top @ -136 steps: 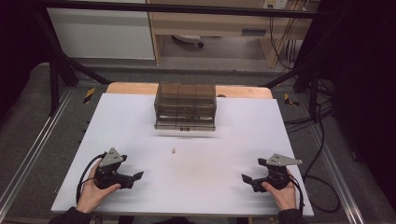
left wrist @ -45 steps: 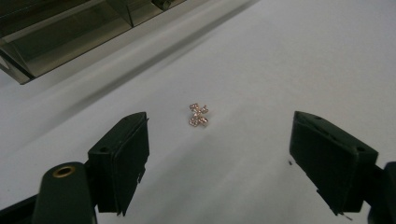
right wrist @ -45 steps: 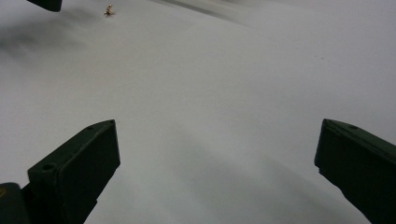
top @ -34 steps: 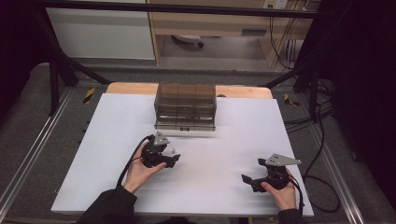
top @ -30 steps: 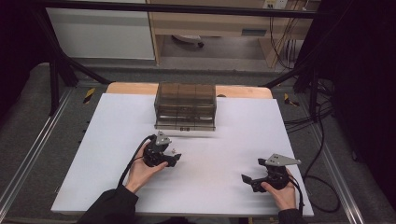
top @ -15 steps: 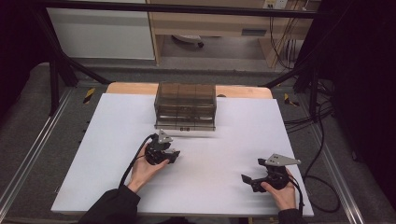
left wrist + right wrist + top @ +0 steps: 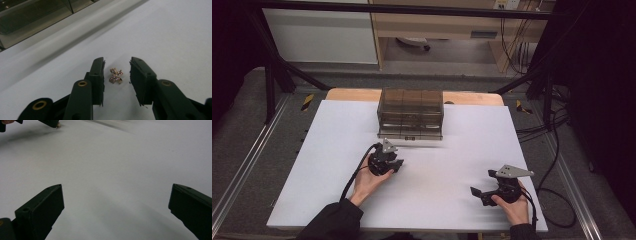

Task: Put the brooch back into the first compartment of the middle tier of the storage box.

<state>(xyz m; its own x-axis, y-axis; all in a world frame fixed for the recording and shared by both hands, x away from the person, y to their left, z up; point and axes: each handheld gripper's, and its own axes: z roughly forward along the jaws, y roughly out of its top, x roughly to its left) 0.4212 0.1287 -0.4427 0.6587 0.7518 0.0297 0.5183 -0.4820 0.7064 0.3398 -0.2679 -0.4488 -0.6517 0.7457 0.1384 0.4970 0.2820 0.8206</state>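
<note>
A white table (image 7: 452, 165) is standing on a grey floor (image 7: 242, 150), with a wooden cabinet (image 7: 437, 25) behind it. A smoky clear drawer box (image 7: 411, 112) is sitting at the table's far edge. Just in front of that box, the left gripper (image 7: 116, 71) is straddling a small gold jewelled brooch (image 7: 115, 76); its jaws have just been closing and are standing close beside it, not yet pressing. Well right of the box, the right gripper (image 7: 478, 194) is resting with jaws wide apart. The box's contents are too dim to read.
</note>
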